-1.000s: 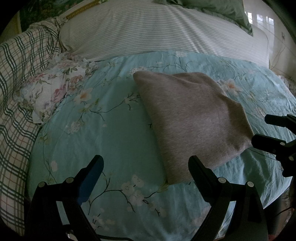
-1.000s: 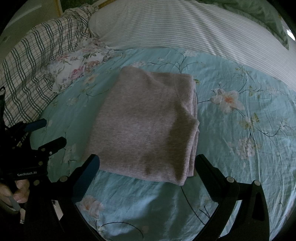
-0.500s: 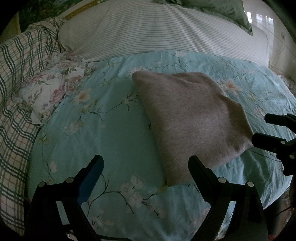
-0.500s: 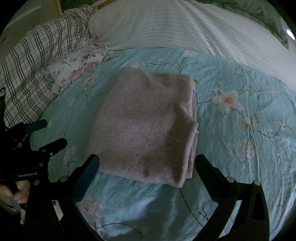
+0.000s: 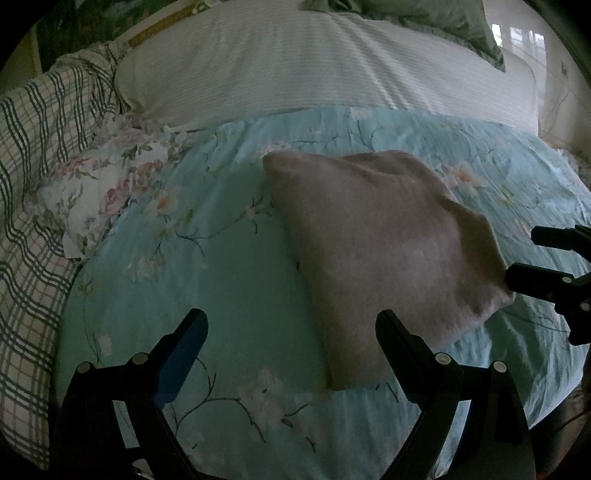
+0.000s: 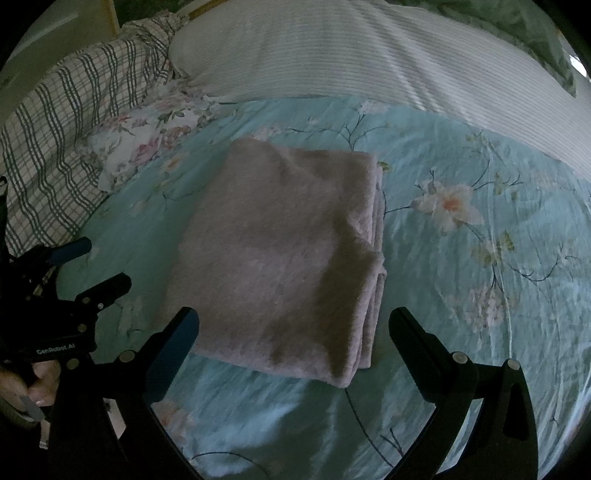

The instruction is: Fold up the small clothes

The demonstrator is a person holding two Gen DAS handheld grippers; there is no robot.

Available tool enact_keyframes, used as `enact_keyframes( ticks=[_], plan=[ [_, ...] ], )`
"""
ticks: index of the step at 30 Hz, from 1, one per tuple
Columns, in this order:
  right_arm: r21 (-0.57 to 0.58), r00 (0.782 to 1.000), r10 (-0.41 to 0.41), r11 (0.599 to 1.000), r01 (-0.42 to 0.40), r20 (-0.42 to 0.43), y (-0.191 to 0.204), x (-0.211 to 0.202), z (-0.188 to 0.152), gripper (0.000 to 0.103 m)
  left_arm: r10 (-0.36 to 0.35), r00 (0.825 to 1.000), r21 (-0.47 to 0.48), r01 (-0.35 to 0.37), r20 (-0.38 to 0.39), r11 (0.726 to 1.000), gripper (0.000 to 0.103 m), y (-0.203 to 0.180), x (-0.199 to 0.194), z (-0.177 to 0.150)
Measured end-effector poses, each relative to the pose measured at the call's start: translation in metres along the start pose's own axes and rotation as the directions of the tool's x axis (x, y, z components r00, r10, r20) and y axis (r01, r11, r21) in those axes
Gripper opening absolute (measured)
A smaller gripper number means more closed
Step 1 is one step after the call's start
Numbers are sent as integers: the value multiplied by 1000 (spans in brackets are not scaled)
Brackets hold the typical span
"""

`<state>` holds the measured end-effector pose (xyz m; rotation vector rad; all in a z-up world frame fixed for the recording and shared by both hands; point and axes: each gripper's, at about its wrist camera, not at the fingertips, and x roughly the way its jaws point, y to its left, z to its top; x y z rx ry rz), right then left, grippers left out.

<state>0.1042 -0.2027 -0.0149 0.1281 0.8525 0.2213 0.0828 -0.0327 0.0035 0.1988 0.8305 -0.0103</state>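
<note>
A folded grey-pink garment (image 5: 376, 243) lies flat on the teal floral bedsheet (image 5: 207, 280); in the right wrist view the garment (image 6: 280, 258) shows stacked layers along its right edge. My left gripper (image 5: 291, 325) is open and empty, hovering just short of the garment's near left corner. My right gripper (image 6: 293, 323) is open and empty, hovering over the garment's near edge. The right gripper also shows in the left wrist view (image 5: 532, 258), and the left gripper shows in the right wrist view (image 6: 99, 269); both are open.
A white floral cloth (image 5: 103, 188) lies crumpled left of the garment. A plaid blanket (image 5: 33, 206) runs along the left side. A striped white pillow (image 5: 314, 62) spans the back, with a green pillow (image 5: 436, 18) behind it.
Both grippers have drifted slightly; the garment sits a touch lower and closer in the views. Nothing was grasped or released.
</note>
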Motion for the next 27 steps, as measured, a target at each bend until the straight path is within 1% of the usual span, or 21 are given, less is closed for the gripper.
enact_keyframes(
  ticks=[10,27],
  plan=[
    [10,1000,7,1000,-7,3,-3,2,2,102,4,1000,5,-4,0,1000,93,1,3,5],
    [25,1000,14,1000,-14,1,5,9,-2,102,0,1000,-6,0,-6,1000,93,3,6,8]
  ],
)
